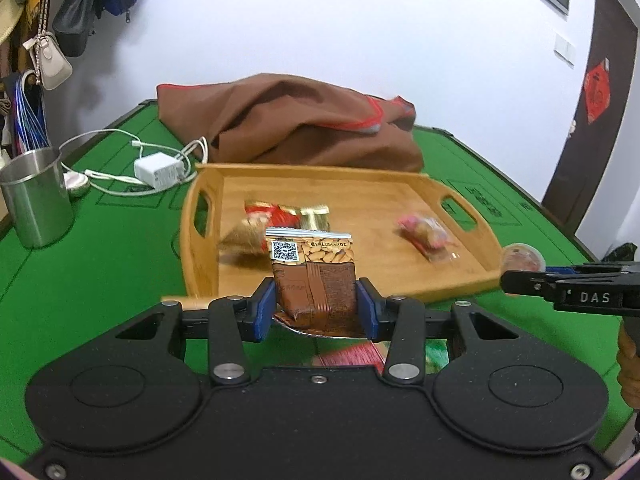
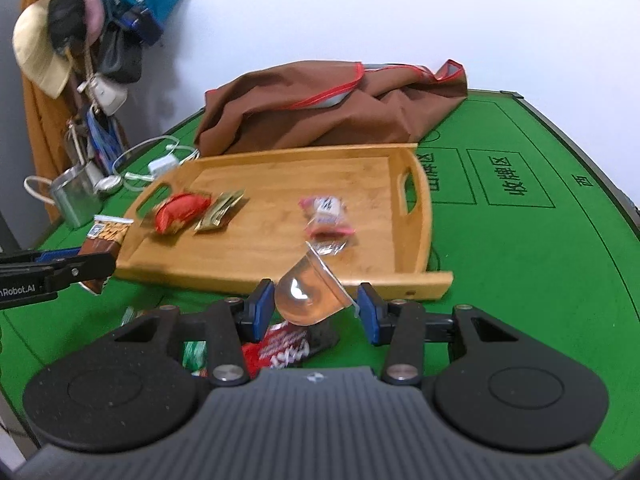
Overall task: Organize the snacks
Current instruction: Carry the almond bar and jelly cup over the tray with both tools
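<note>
While both of my tongs are loaded, count goes like this. Left tongs (image 1: 316, 306) clenched on one brown almond packet (image 1: 314, 276), held upright just short of the near rim of the wooden tray (image 1: 400, 184); same packet shows at the left edge of the right view (image 2: 106, 236). Right tongs (image 2: 316, 306) grasping one clear jelly cup (image 2: 310, 294), tilted, lid side toward the tray, over the tray's near rim.

On the tray, three snacks that I can make out from the right wrist: one red packet (image 2: 180, 210), one gold-green sachet (image 2: 220, 212) touching or just beside it, one pink-and-white wrapped sweet (image 2: 326, 216) well apart to the right. Left view is blurred and may show a fourth, tan item by the red one; cannot tell.

Under the tongs on the green bench (image 2: 520, 280): one red-and-white wrapper (image 2: 280, 348), something green (image 2: 196, 354) beside it, kind unclear.

Rest: one steel cup (image 1: 36, 196), one white charger (image 1: 158, 170) with cable, one brown cloth (image 1: 304, 124) behind the tray.
</note>
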`<state>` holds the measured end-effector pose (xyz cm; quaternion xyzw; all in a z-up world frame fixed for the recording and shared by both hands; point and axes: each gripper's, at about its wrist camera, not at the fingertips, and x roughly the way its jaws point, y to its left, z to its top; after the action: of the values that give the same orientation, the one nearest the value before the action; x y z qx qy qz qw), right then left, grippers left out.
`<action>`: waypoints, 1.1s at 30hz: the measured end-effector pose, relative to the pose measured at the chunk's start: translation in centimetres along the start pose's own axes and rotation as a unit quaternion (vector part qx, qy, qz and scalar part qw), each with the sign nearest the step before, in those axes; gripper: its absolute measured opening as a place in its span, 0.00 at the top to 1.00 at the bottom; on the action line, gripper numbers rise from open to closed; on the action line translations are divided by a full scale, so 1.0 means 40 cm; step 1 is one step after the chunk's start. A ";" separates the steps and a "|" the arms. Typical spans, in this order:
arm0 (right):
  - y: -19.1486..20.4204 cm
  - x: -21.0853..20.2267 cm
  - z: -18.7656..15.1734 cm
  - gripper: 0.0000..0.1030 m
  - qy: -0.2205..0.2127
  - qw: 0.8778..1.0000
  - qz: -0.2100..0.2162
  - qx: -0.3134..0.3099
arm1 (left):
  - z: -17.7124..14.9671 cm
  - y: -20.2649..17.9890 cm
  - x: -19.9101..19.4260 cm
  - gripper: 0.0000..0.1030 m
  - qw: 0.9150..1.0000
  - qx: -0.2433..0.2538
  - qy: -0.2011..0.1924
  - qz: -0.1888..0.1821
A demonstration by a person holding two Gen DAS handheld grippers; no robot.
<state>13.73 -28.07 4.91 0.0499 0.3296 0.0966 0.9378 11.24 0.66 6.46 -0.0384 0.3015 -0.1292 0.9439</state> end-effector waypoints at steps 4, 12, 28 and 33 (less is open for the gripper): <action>-0.017 0.023 0.043 0.52 -0.001 1.000 -0.006 0.013 | 0.047 0.019 0.027 0.61 1.000 -0.011 -0.001 0.006; -0.027 0.101 0.114 0.52 0.014 0.999 -0.039 0.013 | 0.138 0.030 0.112 0.61 0.999 0.000 -0.009 0.031; -0.031 0.281 0.188 0.52 0.069 0.994 -0.085 0.013 | 0.249 0.062 0.336 0.61 0.997 -0.032 0.045 0.050; -0.035 0.302 0.199 0.52 0.073 0.993 -0.092 0.009 | 0.263 0.084 0.389 0.61 0.996 -0.043 0.058 0.057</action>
<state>28.15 -27.08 3.53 0.0203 0.4015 0.0102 0.9156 30.30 -0.32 5.83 -0.0543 0.3628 -0.0643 0.9281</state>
